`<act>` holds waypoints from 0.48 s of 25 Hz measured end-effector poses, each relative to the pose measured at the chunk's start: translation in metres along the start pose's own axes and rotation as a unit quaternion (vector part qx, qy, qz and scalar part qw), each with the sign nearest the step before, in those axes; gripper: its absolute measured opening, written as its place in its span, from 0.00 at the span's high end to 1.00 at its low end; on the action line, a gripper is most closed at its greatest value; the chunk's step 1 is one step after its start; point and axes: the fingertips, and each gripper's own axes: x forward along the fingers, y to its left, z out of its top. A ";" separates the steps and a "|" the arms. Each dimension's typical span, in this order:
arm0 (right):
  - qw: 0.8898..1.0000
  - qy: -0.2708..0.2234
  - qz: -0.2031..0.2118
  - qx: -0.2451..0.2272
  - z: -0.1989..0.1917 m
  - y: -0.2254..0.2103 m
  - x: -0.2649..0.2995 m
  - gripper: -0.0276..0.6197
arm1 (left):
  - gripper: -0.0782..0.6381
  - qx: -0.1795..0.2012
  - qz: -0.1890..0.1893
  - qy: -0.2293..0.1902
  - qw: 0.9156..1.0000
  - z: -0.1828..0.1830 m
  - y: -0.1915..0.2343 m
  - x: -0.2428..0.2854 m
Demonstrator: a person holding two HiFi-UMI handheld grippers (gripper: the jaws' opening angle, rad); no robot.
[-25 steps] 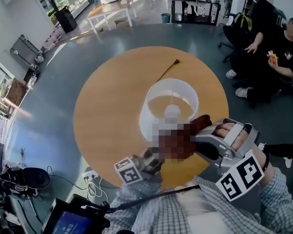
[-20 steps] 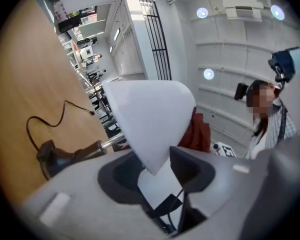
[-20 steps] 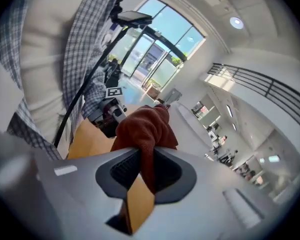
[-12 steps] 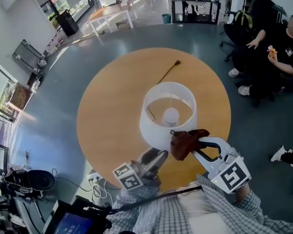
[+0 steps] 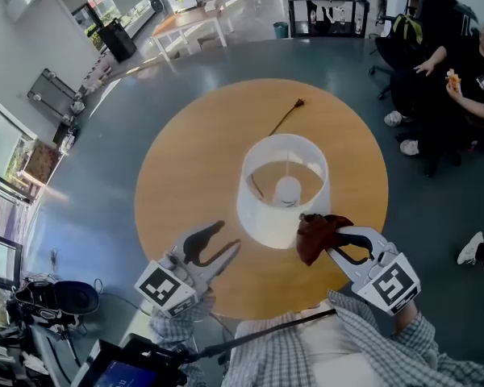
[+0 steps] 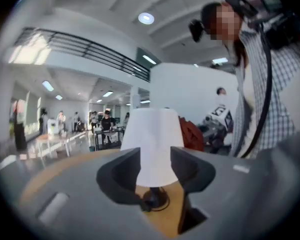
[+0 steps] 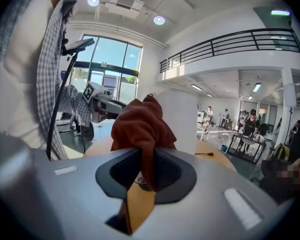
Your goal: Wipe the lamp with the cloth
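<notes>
Head view: the round wooden surface (image 5: 185, 176) carries the white-shaded lamp (image 5: 284, 190) at its middle, with a cord (image 5: 282, 119) lying toward the far edge. The right gripper (image 5: 329, 240) has its fingers (image 7: 175, 176) clenched on the reddish-brown cloth (image 5: 315, 234), bunched at the shade's near side; contact cannot be made out. The left gripper (image 5: 231, 234) hangs apart from the lamp, its fingers (image 6: 117, 176) closing on nothing. A seated person (image 5: 460, 71) is cut off at the right edge. The shade hides the lamp's base here.

Grey-white checked shirt (image 5: 363, 351), black cable (image 5: 266, 331)
</notes>
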 end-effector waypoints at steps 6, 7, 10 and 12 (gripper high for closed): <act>1.000 0.004 0.001 0.004 -0.004 -0.008 0.001 0.86 | 0.64 0.326 -0.113 0.160 0.925 0.060 -0.027 0.030; 1.000 0.003 0.001 0.004 -0.004 -0.007 0.001 0.86 | 0.64 0.359 -0.130 0.187 0.905 0.061 -0.029 0.033; 1.000 0.004 0.000 0.007 -0.006 -0.008 -0.001 0.86 | 0.64 0.430 -0.165 0.250 0.852 0.057 -0.030 0.046; 1.000 0.004 0.000 0.008 -0.008 -0.010 0.000 0.86 | 0.64 0.462 -0.177 0.284 0.821 0.052 -0.025 0.059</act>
